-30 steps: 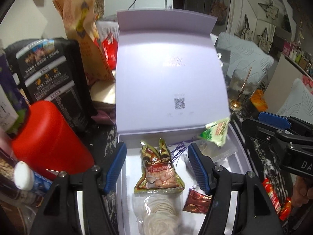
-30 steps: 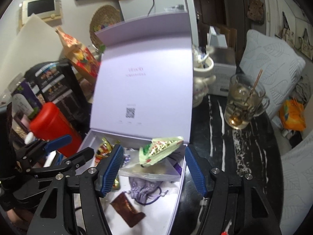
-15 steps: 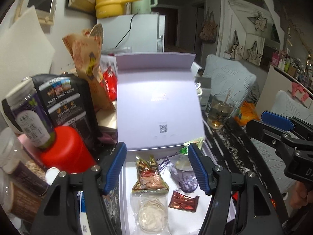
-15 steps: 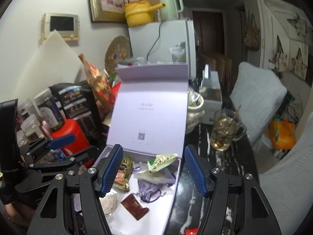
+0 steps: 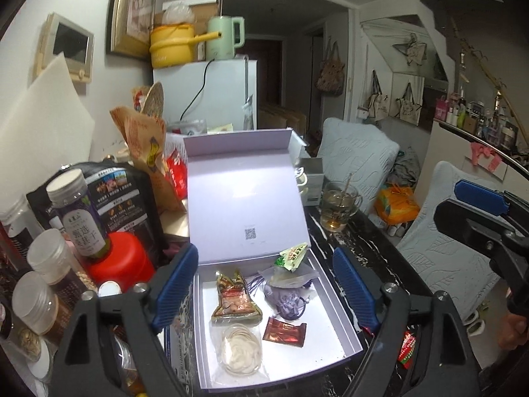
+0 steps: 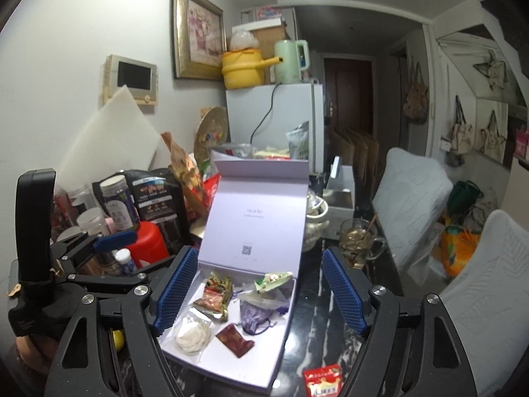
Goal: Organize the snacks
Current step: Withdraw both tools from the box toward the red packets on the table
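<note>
Left claw (image 5: 264,287) and right claw (image 6: 259,289) wide open, just opened more, holding nothing. Next, aim low at the red packet (image 6: 322,384) by the box (image 6: 231,369); pinch softly.

A lived-in home is showing here: a white fridge (image 6: 274,125) is carrying a yellow pot (image 6: 243,69) and green kettle (image 6: 291,61), a framed picture (image 6: 198,33) is hanging at eleven o'clock, tote bags (image 5: 408,104) are hanging at two o'clock, and cushioned chairs (image 6: 410,195) are flanking the cluttered worktop (image 5: 357,248).

Both wrist views high, angled down — sharing open box (image 5: 337,301), left nearer
</note>
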A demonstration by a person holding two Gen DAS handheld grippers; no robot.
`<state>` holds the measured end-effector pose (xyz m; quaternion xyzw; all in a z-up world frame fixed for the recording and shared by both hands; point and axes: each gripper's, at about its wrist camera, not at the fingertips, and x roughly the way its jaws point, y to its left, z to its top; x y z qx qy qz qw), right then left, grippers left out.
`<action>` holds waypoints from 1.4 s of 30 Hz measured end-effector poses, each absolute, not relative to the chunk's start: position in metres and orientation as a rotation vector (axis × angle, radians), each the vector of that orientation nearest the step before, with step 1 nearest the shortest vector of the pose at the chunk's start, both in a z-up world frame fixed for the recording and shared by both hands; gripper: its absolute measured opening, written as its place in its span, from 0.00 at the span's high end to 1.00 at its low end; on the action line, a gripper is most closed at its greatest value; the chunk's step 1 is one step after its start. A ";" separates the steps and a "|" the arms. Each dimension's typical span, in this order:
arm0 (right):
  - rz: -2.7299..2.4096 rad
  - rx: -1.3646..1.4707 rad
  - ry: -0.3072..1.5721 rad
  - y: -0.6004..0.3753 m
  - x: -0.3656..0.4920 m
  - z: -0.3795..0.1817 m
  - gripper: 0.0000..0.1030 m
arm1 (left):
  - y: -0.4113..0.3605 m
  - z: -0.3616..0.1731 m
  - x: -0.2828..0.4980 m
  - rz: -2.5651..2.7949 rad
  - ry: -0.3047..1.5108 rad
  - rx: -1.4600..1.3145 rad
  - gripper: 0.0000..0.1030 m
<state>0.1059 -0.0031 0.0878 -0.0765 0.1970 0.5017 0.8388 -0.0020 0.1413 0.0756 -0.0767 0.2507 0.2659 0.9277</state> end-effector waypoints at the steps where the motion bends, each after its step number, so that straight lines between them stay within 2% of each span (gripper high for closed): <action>1: 1.057 -0.159 0.410 -0.008 0.103 0.090 0.21 | 0.137 0.077 -0.004 0.540 0.514 -0.154 0.17; 7: 1.034 -0.151 0.388 -0.038 0.088 0.094 0.16 | 0.116 0.082 -0.015 0.509 0.500 -0.143 0.17; 12: 1.010 -0.151 0.384 -0.058 0.076 0.093 0.15 | 0.097 0.084 -0.025 0.473 0.485 -0.135 0.16; 15: 0.996 -0.143 0.386 -0.070 0.069 0.091 0.15 | 0.089 0.081 -0.029 0.441 0.491 -0.127 0.11; 22: 0.960 -0.144 0.374 -0.089 0.052 0.082 0.15 | 0.068 0.076 -0.039 0.394 0.496 -0.113 0.11; 42: 0.847 -0.094 0.489 -0.146 0.036 0.029 0.14 | 0.014 0.031 -0.037 0.226 0.606 -0.107 0.11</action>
